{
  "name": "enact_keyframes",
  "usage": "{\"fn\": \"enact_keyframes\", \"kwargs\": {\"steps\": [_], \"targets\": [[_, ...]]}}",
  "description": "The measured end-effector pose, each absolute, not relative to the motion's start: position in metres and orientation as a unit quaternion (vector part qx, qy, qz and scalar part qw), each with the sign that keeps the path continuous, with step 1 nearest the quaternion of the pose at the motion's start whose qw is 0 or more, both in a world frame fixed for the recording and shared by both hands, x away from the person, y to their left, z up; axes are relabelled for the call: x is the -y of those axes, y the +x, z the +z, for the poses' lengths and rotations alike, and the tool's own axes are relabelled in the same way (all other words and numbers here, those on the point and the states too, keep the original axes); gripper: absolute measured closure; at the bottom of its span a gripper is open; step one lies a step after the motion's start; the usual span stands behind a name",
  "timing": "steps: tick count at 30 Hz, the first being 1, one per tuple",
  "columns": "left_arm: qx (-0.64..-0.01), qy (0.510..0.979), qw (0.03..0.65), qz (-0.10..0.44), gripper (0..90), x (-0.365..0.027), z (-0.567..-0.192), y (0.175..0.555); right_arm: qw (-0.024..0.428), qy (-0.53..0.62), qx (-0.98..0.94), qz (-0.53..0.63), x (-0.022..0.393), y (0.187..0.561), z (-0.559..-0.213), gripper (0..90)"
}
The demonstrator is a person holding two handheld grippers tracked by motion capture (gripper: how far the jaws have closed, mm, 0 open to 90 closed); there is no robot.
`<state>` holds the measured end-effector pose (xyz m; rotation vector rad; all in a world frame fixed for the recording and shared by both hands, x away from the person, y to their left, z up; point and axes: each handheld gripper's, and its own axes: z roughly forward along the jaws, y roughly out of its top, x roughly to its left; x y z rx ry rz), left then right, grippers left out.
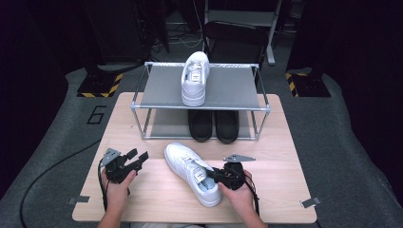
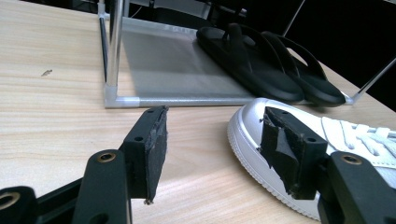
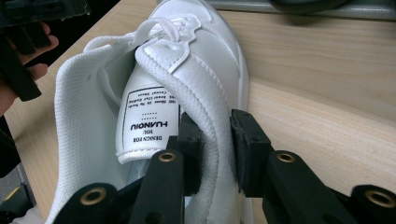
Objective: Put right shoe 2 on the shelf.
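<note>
Near the front edge of the table (image 1: 280, 156), slightly right of centre: white sneaker (image 1: 191, 172), toe toward the far left, heel toward the front. Right gripper (image 3: 216, 156) clamped on the padded collar of that sneaker, one jaw inside the opening, one outside; tongue label visible just beside the inner jaw. Toward the front left corner: left gripper (image 1: 137, 156), jaws spread apart, holding nothing, tips near the sneaker's toe but apart from it. Along the far edge: metal-framed shoe rack (image 1: 237, 88). On its upper shelf, second white sneaker (image 1: 195, 77), toe toward the front. On the lower shelf, pair of black flip-flops (image 2: 266, 65), side by side.
</note>
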<state>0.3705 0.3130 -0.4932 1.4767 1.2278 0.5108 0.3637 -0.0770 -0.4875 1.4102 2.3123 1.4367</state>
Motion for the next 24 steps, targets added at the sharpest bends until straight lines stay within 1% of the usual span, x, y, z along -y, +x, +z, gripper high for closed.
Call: {"fn": "enact_keyframes", "kwargs": {"steps": [1, 4, 12, 24], "targets": [[-0.517, 0.623, 0.546, 0.215, 41.2, -0.3139, -0.4933, 0.3708, 0.034, 0.468, -0.75, 0.466, 0.0765, 0.3622, -0.4869, 75.9], [-0.519, 0.625, 0.543, 0.214, 41.3, -0.3157, -0.4935, 0.3705, 0.043, 0.467, -0.748, 0.47, 0.0766, 0.3616, -0.4876, 77.3], [-0.523, 0.618, 0.544, 0.219, 41.2, -0.3184, -0.4949, 0.3713, 0.047, 0.477, -0.734, 0.481, 0.0767, 0.3582, -0.4889, 79.4], [-0.527, 0.621, 0.537, 0.219, 41.3, -0.3222, -0.4968, 0.3709, 0.057, 0.476, -0.727, 0.491, 0.0773, 0.3565, -0.4902, 80.2]]}}
